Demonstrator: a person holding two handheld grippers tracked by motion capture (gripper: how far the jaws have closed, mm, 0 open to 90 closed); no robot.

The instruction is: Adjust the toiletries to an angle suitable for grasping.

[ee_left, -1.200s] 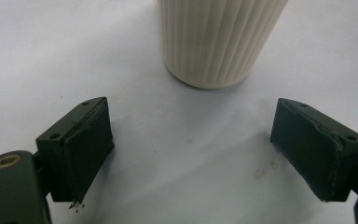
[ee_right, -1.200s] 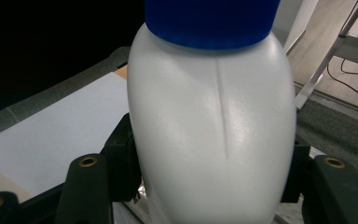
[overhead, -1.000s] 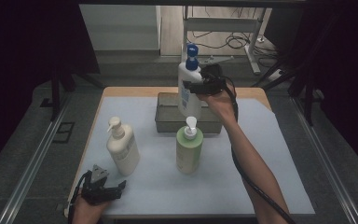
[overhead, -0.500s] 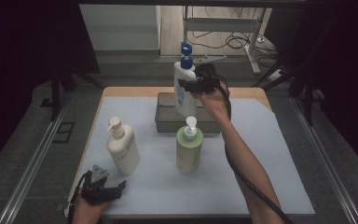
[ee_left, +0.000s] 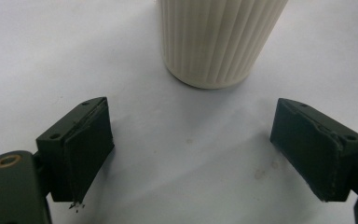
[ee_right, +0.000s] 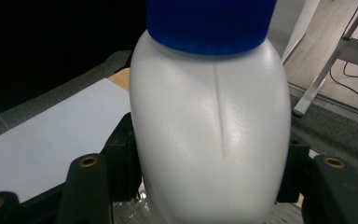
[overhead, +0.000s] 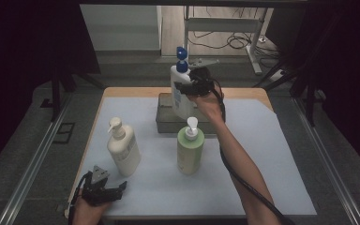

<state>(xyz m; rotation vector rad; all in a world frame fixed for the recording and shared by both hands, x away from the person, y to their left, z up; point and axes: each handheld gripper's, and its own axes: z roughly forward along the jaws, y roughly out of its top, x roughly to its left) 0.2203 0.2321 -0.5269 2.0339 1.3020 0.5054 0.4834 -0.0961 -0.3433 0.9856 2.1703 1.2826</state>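
Up near the top centre of the high view, the right gripper [overhead: 183,87] is clenched on the white plastic pump bottle with a blue top [overhead: 180,89]; its jaws press both sides of the body (seen close in the right gripper view [ee_right: 209,140]). The bottle hangs upright over the grey rectangular tray [overhead: 165,117]. At lower left, the left gripper [overhead: 104,190] rests with jaws spread wide, nothing between them, near the cream ribbed pump bottle [ee_left: 216,39]. A green pump bottle [overhead: 190,149] stands mid-frame on the pale blue mat [overhead: 272,178].
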